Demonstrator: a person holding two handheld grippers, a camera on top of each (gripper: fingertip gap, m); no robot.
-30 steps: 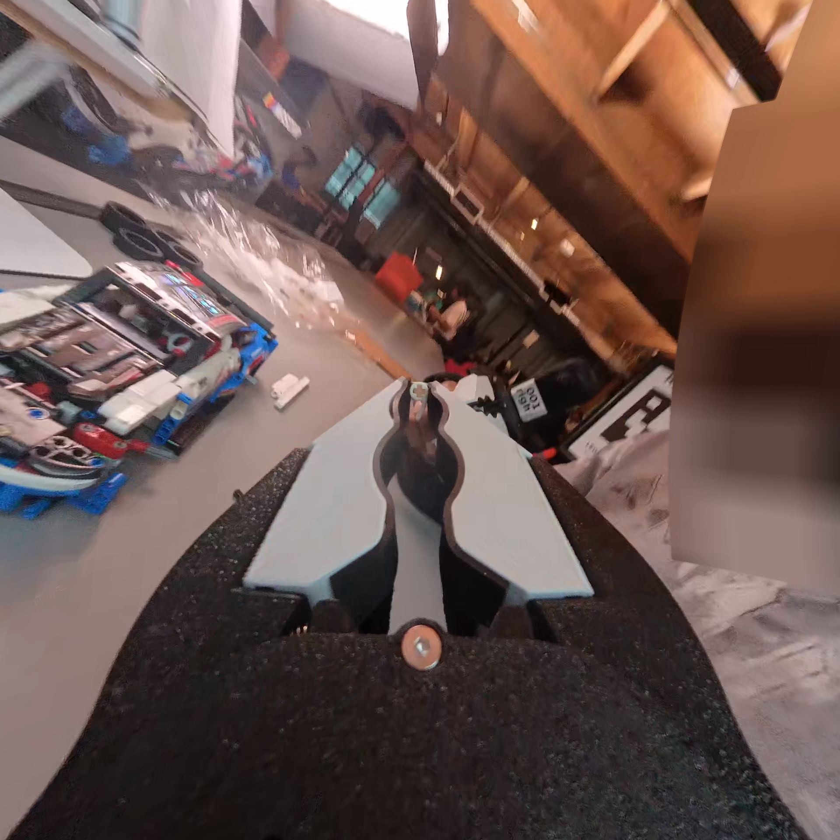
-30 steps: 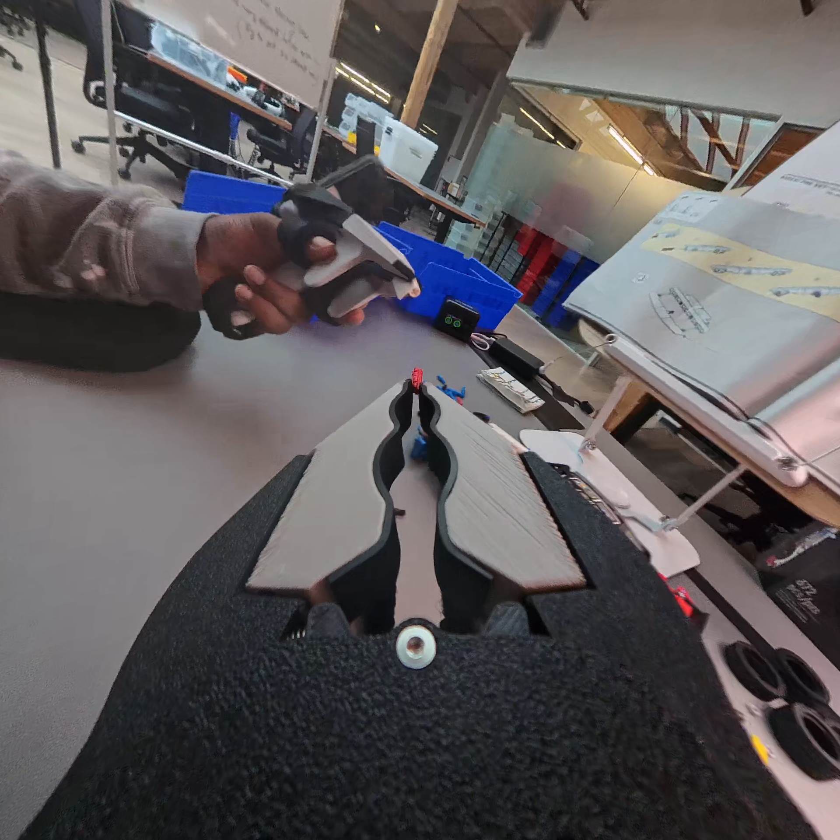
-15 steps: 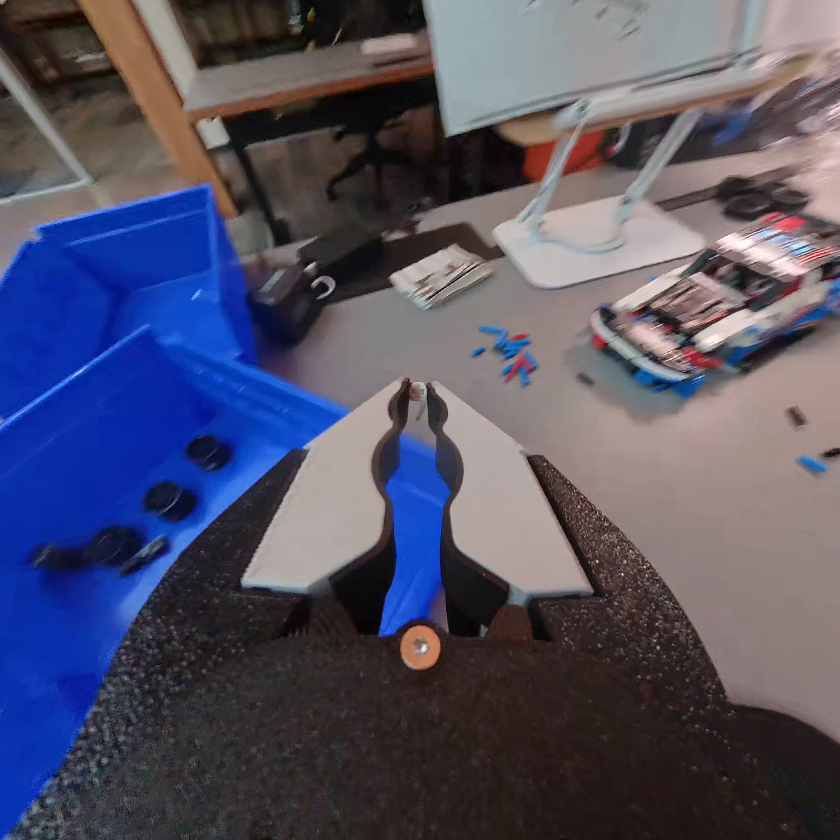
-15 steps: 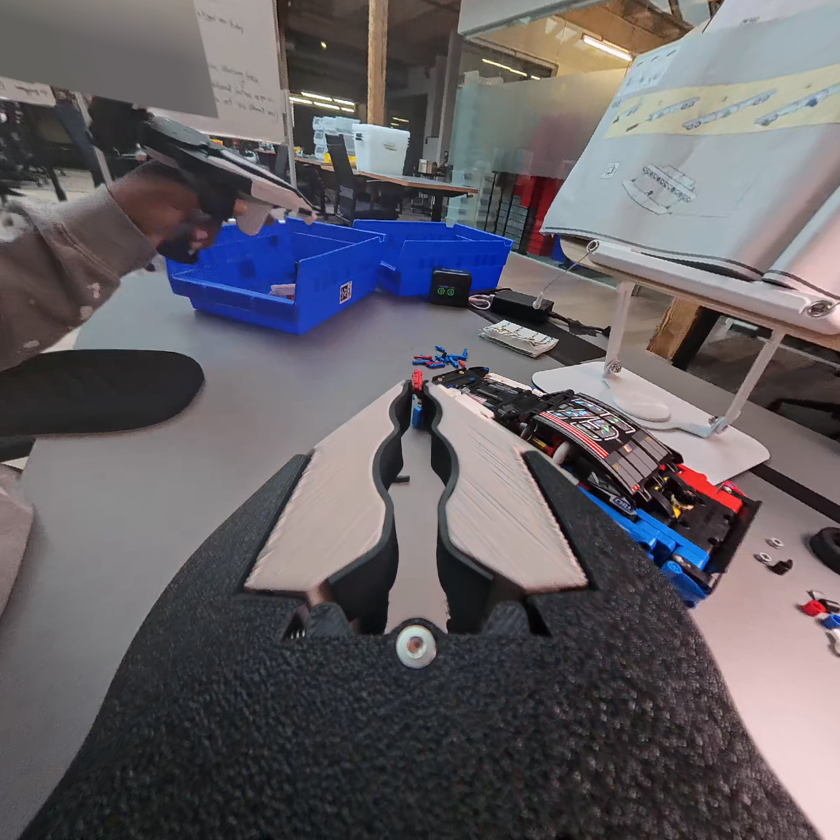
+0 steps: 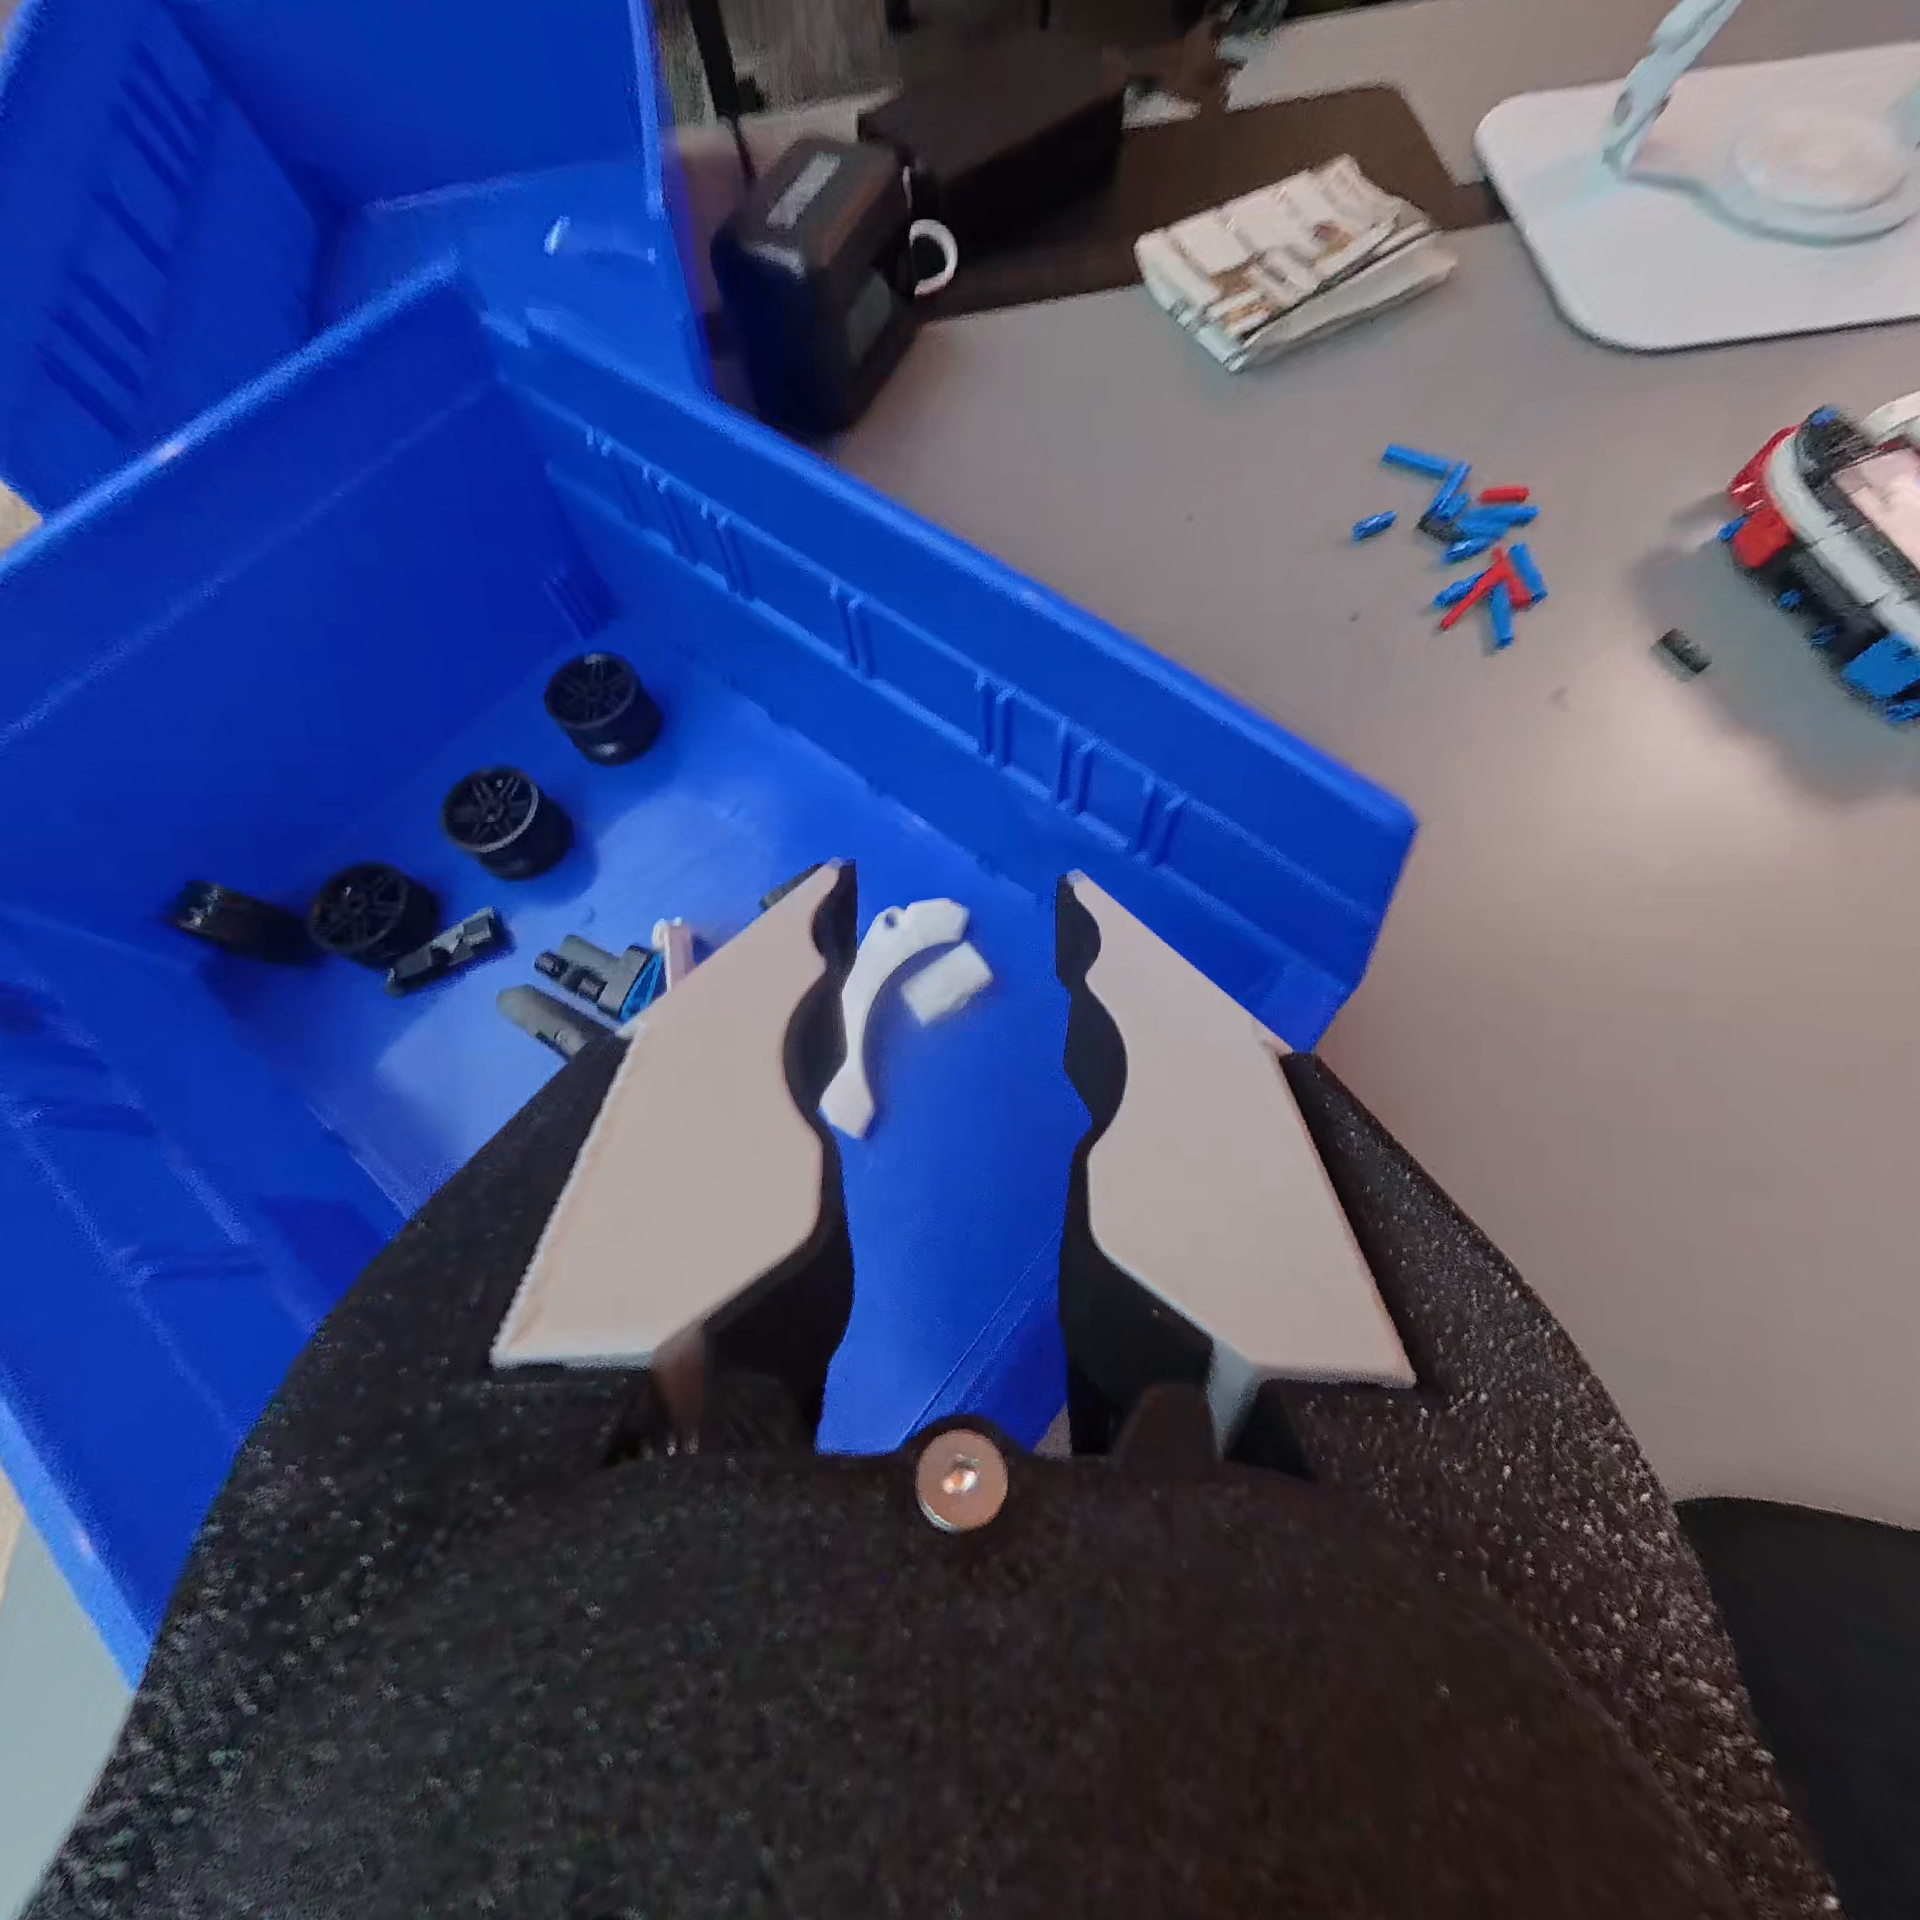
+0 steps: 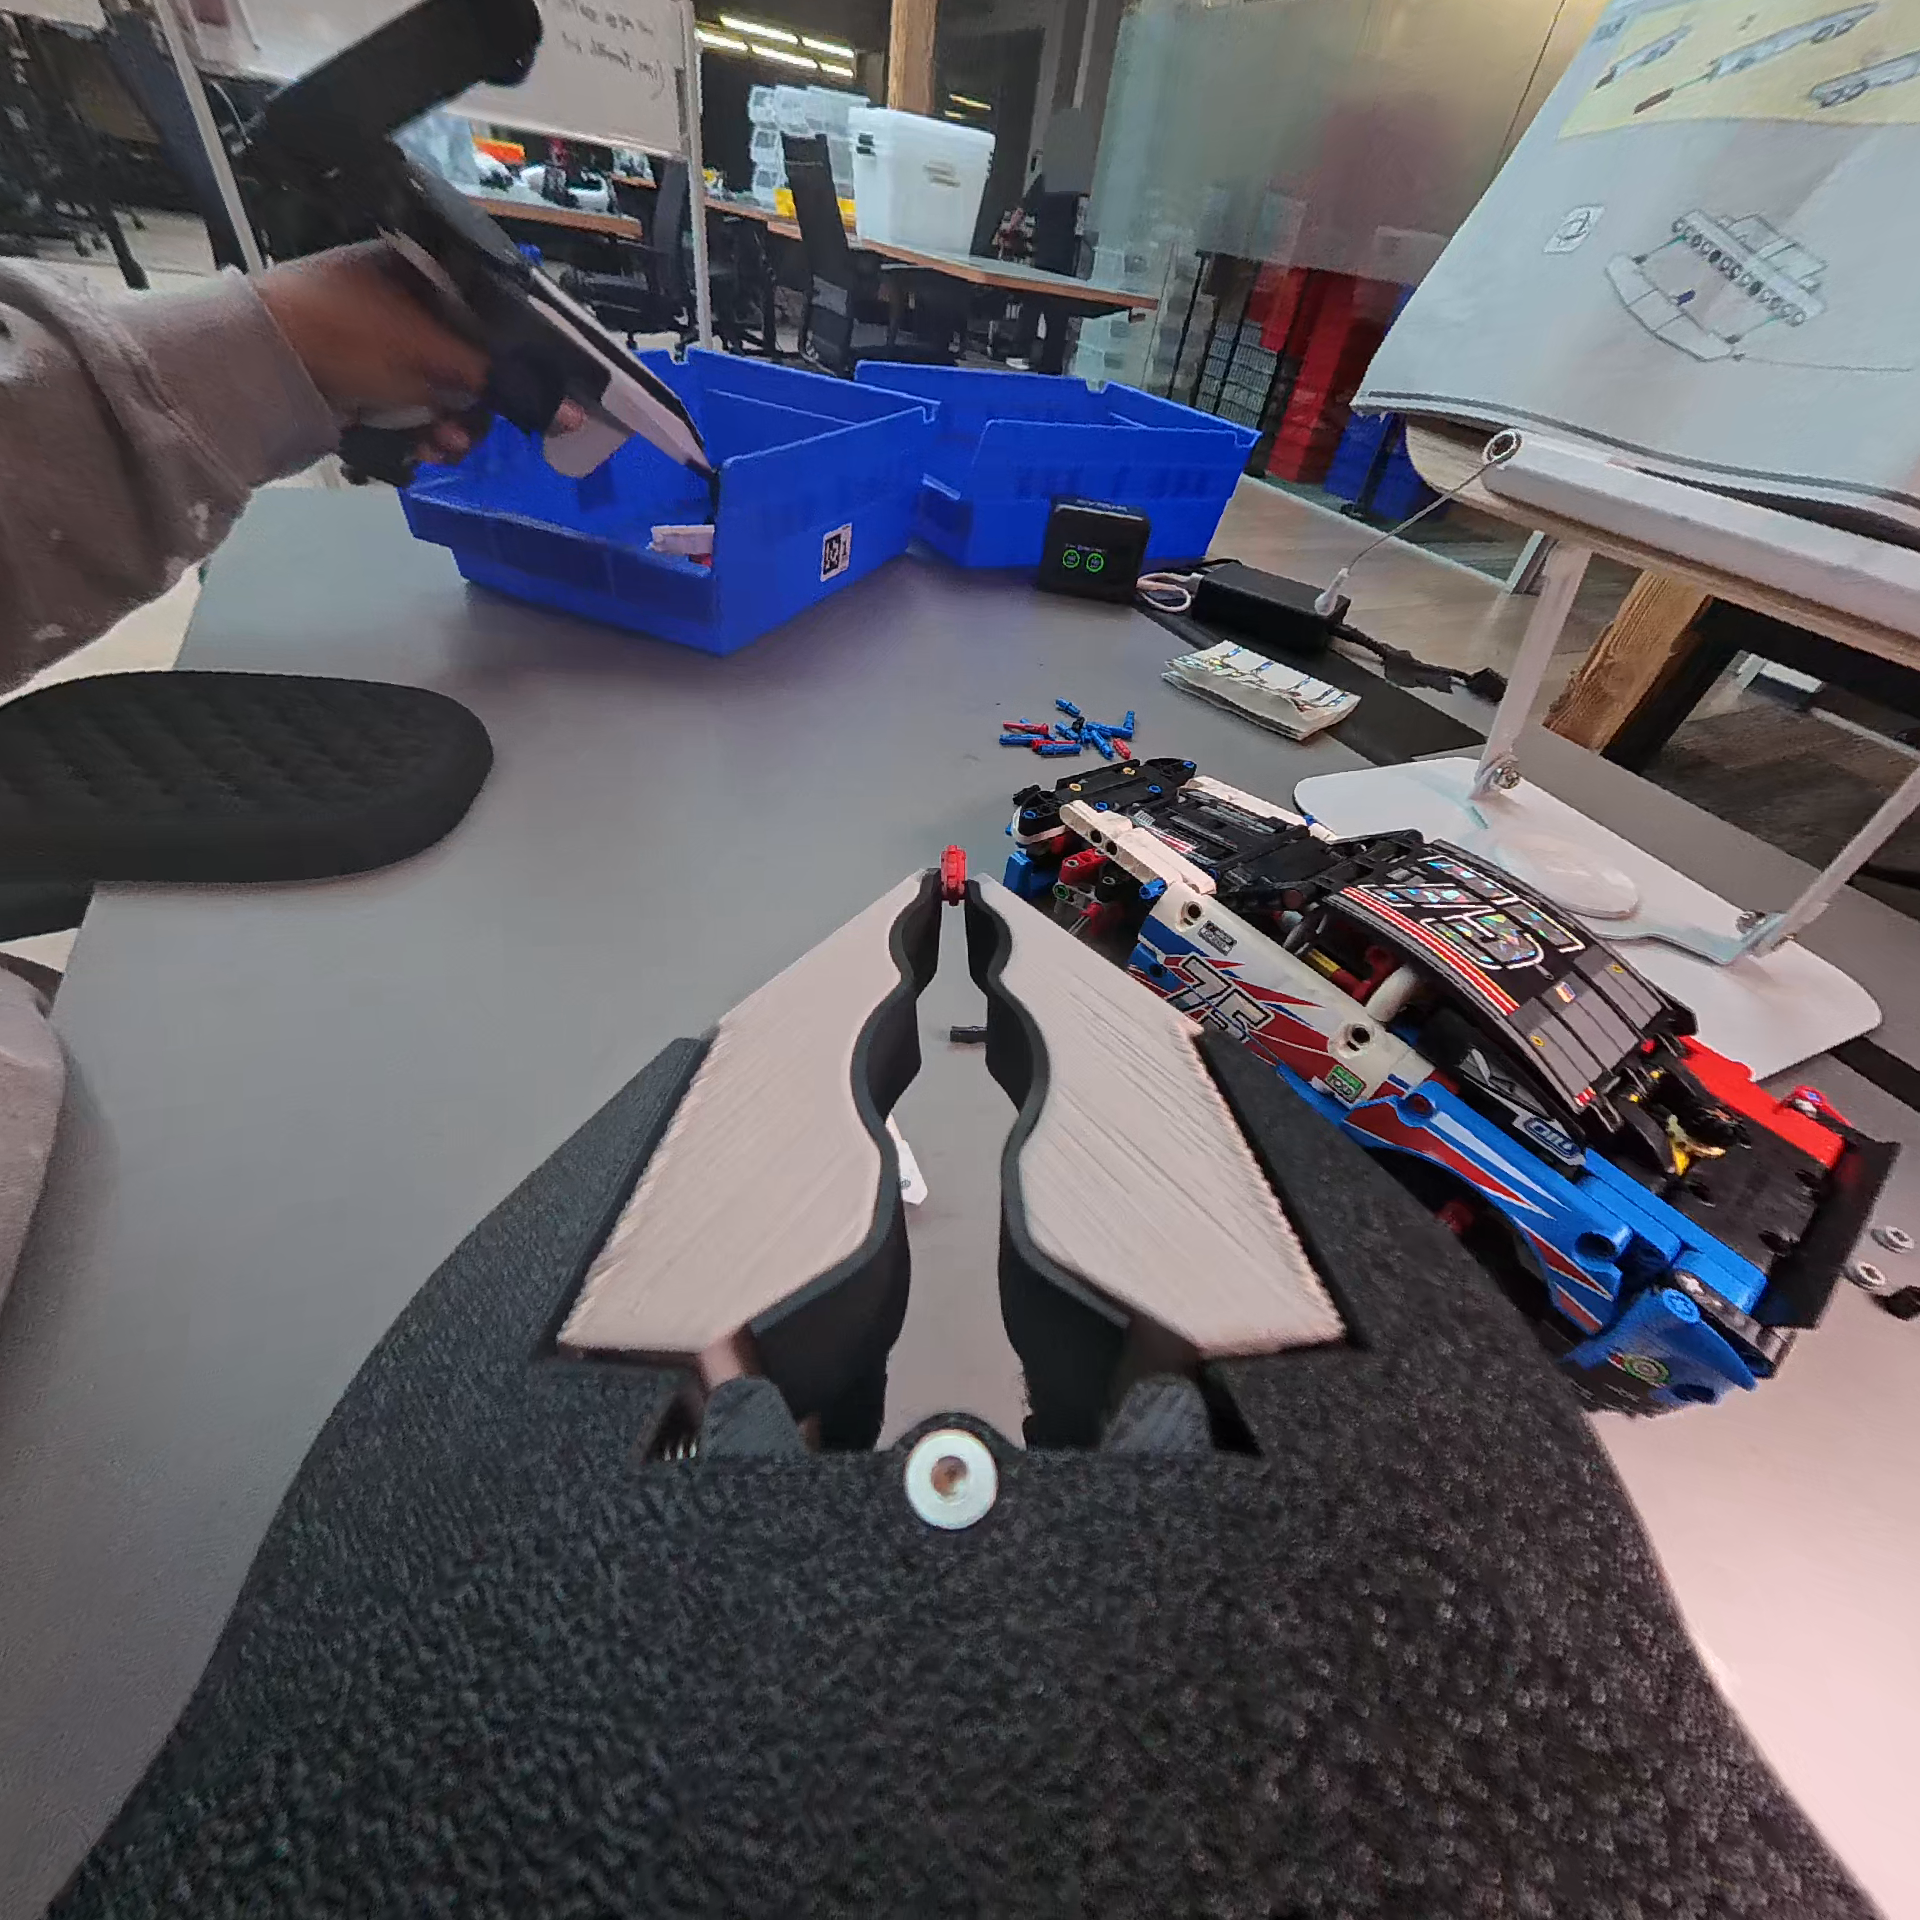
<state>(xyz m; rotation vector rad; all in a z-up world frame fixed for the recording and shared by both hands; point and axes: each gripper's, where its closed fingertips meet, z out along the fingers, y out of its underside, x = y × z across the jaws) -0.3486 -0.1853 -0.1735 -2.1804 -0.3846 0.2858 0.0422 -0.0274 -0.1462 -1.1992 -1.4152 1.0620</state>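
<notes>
My left gripper (image 5: pixel 951 878) is open above a blue bin (image 5: pixel 1143 790). Between its fingers I see a curved white piece (image 5: pixel 868 1008) and a small white block (image 5: pixel 945 985) over the bin floor; the block looks blurred. Black wheels (image 5: pixel 504 821) and dark small parts (image 5: pixel 582 977) lie in the bin. The left gripper also shows in the right wrist view (image 6: pixel 582 384), tilted down over the bin (image 6: pixel 769 499). My right gripper (image 6: pixel 953 883) is shut on a small red pin (image 6: pixel 952 871), held above the grey table beside a brick-built race car (image 6: pixel 1403 1029).
A pile of blue and red pins (image 6: pixel 1070 727) lies on the table (image 6: pixel 623 831). A second blue bin (image 6: pixel 1081 457), a black charger (image 6: pixel 1091 545), a folded booklet (image 6: pixel 1257 691) and a white stand with an open instruction book (image 6: pixel 1704 312) stand behind. A black pad (image 6: pixel 229 769) lies at left. Across from one pair of fingers to the other is roughly 45 cm.
My left gripper swung from the car side over to the blue bin and opened; the small white piece it held is now out of it. My right gripper kept the red pin and turned toward the car.
</notes>
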